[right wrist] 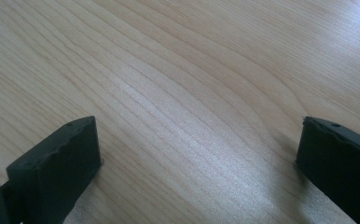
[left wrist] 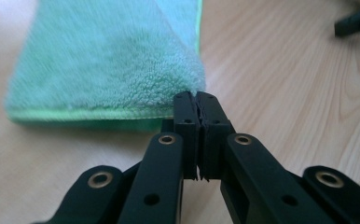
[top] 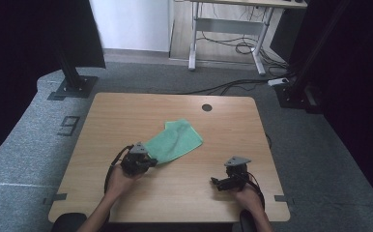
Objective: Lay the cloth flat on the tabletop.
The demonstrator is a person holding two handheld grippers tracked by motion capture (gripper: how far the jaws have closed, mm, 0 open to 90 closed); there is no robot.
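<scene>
A green terry cloth (top: 175,140) lies near the middle of the wooden table (top: 126,111), with one part folded over itself. My left gripper (top: 151,162) is at the cloth's near-left corner. In the left gripper view its jaws are pressed together and the corner of the cloth (left wrist: 108,70) is nipped at their tips (left wrist: 197,95). My right gripper (top: 216,182) rests low near the table's front right, apart from the cloth. Its jaws stand wide open (right wrist: 199,135) over bare wood with nothing between them.
A round dark cable hole (top: 207,107) sits near the table's far edge. Beyond the table are a white desk frame (top: 194,43) with cables on the floor and black stand bases (top: 73,87) at both sides. A jaw of the other gripper (left wrist: 355,21) shows at the far right of the left gripper view.
</scene>
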